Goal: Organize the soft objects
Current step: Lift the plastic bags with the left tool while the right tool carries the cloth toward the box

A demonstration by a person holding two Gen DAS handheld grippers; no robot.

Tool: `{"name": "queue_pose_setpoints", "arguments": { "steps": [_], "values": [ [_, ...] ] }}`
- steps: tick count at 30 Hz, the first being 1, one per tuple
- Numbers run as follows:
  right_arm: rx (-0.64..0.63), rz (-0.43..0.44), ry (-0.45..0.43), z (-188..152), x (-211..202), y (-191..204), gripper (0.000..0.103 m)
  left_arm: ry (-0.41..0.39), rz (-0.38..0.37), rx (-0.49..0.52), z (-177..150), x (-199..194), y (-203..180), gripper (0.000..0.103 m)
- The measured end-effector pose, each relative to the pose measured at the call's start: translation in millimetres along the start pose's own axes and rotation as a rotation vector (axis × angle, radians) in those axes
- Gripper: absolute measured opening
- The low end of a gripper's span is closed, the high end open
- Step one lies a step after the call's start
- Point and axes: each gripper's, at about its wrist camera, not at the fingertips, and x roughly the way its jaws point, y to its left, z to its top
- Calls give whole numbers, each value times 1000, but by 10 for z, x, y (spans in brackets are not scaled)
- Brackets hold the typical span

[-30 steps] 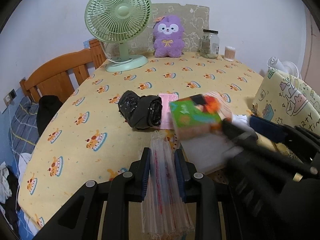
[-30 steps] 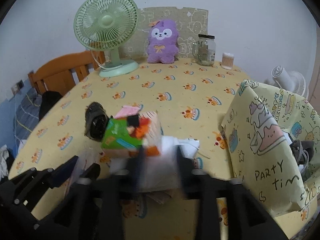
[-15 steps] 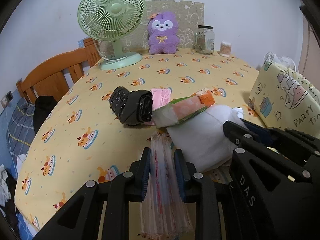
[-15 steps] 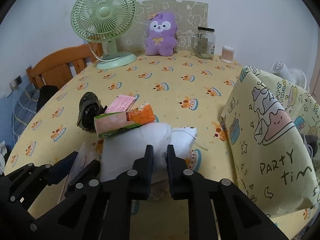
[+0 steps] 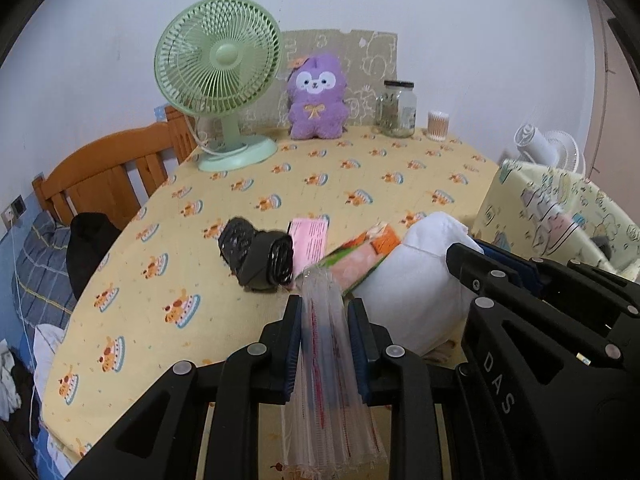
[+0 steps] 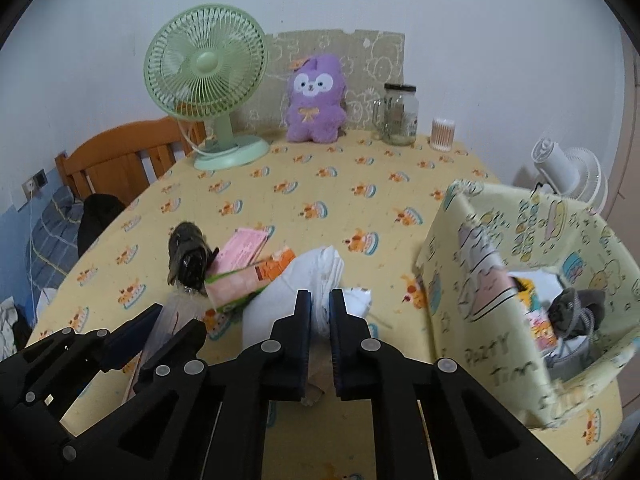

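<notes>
We see a worktop [image 6: 320,200] covered in a yellow cloth printed with little cakes, and at its right edge stands an open yellow gift bag [image 6: 500,280] with cartoon drawings, some soft things already lying inside it. At the far side a green desk fan [image 5: 218,60] stands beside a purple plush toy [image 5: 316,98], with a glass jar [image 5: 396,109] and a small tub of cotton swabs [image 5: 437,120] further right. Near us a white folded bundle [image 6: 288,300] lies on the cloth, and a green and orange tissue pack [image 6: 250,280] leans against its left side. Just behind the pack sit a pink packet [image 6: 244,246] and a black roll of bags [image 5: 256,258]. Our right tool [image 6: 320,312] is clamped on the white bundle, its blue pads pinching the folded edge. Our left tool [image 5: 324,344] is closed on a clear plastic sleeve [image 5: 328,380], which sticks out in front of the pads and hangs down below them.
</notes>
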Motion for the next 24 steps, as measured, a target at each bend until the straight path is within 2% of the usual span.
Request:
{"name": "queue_pose_setpoints", "arguments": {
  "steps": [24],
  "values": [
    [14,18,-108,353,-558,-115,11,-92,-33,12,376,-480,-142,22]
  ]
}}
